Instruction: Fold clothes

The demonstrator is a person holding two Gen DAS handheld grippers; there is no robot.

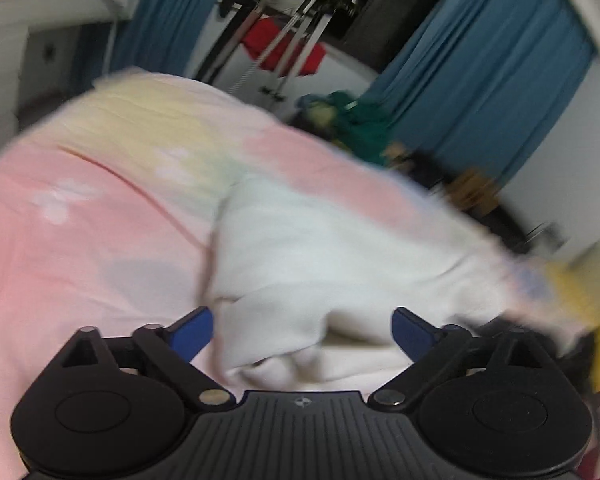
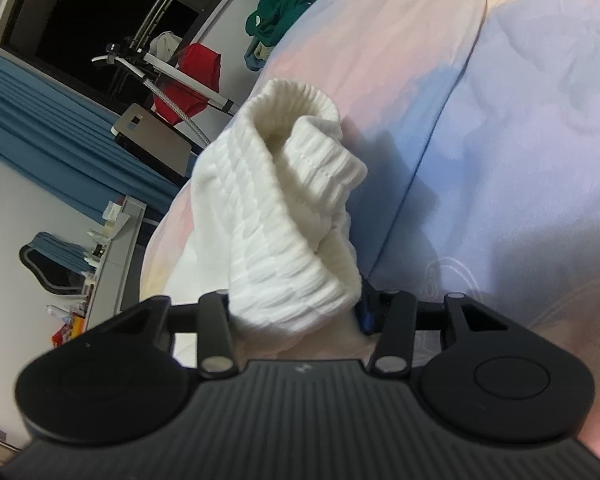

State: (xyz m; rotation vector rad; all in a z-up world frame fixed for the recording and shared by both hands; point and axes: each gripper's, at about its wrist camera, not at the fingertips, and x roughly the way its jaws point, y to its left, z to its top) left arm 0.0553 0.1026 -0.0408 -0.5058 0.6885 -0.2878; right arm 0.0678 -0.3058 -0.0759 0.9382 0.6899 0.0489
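A white garment (image 1: 332,248) lies crumpled on the pink and pastel bedspread (image 1: 80,216); the left wrist view is blurred by motion. My left gripper (image 1: 302,334) is open, its blue fingertips (image 1: 192,334) spread wide just above the garment's near folds, holding nothing. My right gripper (image 2: 296,308) is shut on a ribbed cuff of the white garment (image 2: 284,200), which rises bunched in front of the camera above the pastel bedspread (image 2: 520,140). The right fingertips are mostly hidden by the cloth.
A green garment pile (image 2: 280,8) lies at the bed's far edge, also in the left wrist view (image 1: 360,120). A drying rack with a red cloth (image 2: 192,76) stands by the dark window. Blue curtains (image 1: 480,72) and a desk (image 2: 108,260) border the bed.
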